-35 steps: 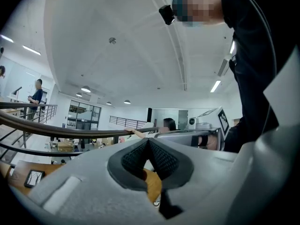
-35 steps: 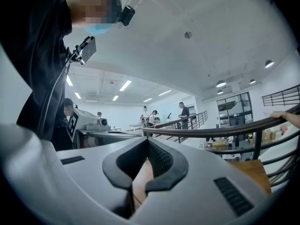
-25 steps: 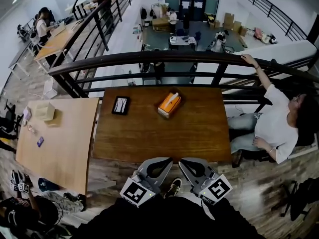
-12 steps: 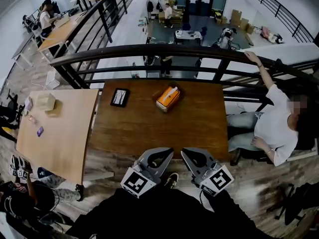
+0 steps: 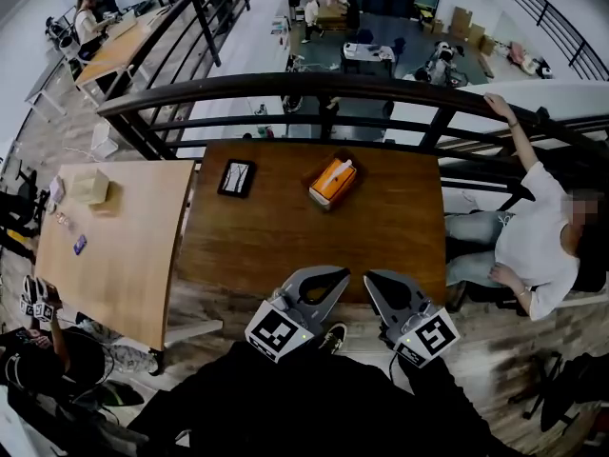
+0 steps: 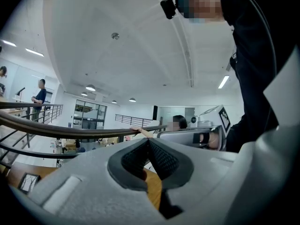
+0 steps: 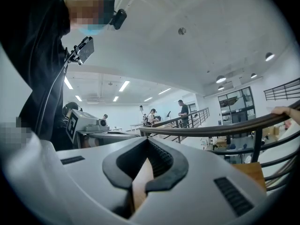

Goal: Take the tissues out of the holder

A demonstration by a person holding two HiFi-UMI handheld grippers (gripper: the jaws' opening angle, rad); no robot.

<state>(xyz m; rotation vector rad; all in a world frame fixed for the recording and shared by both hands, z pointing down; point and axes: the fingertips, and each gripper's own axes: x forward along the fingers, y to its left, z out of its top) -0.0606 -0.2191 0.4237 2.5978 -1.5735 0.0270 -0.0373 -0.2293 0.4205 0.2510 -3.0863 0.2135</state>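
Poking from orange holder, tissue tip, tiny

Person wears a black long-sleeved top; left gripper and right gripper are pale grey moulded shells with dark ribbed pads, each backed by a white cube bearing black square markers; small black camera at the head.

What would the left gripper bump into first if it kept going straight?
Probably the dark railing behind the table. The left gripper, shut and empty, tilts upward, so it looks set to pass above the tabletop. Depth is hard to judge here.
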